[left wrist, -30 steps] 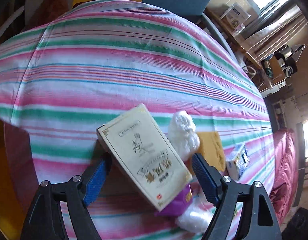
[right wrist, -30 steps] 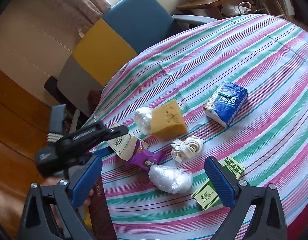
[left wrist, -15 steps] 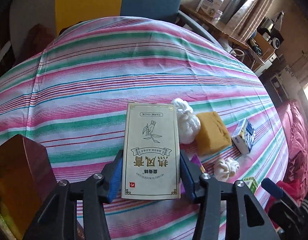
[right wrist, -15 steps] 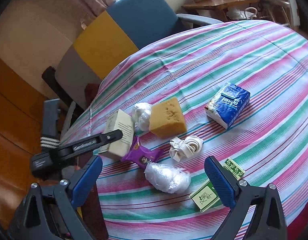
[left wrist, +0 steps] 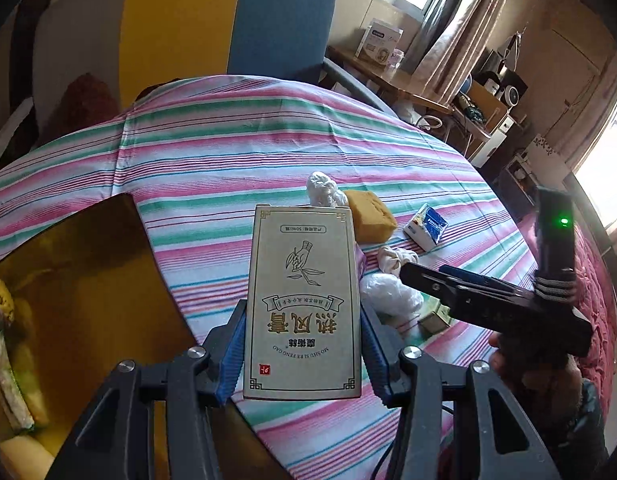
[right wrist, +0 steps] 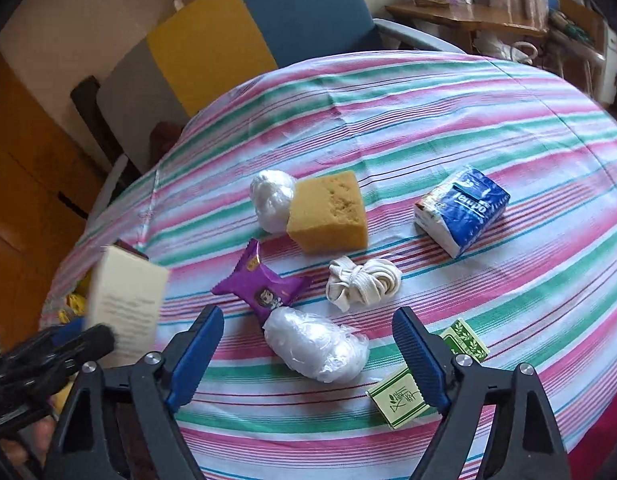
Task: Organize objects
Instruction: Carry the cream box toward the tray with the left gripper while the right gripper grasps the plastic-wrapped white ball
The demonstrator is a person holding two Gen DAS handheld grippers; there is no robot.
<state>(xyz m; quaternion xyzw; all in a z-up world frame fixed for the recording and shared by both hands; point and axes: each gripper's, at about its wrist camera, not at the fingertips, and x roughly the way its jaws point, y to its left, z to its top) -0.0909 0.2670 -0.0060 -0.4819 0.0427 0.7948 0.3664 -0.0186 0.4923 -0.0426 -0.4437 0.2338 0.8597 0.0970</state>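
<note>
My left gripper (left wrist: 302, 354) is shut on a cream box with Chinese print (left wrist: 304, 300) and holds it above the striped table; the box also shows blurred in the right wrist view (right wrist: 126, 300). My right gripper (right wrist: 308, 348) is open and empty, hovering just above a clear plastic bundle (right wrist: 320, 346). Beyond it lie a purple snack packet (right wrist: 264, 288), a white cord bundle (right wrist: 362, 282), a yellow sponge (right wrist: 328, 212), a white plastic ball (right wrist: 270, 196), a blue tissue pack (right wrist: 462, 208) and a green-and-cream box (right wrist: 400, 396).
A brown-amber container (left wrist: 80, 300) with items inside sits at the table's left edge, below and left of my left gripper. A blue and yellow chair (right wrist: 268, 28) stands behind the table. A wooden side table (right wrist: 468, 20) with clutter is at the back right.
My left gripper has lifted the cream box up and toward the left, nearer the amber container. My right gripper has moved closer to the plastic bundle, still open.
</note>
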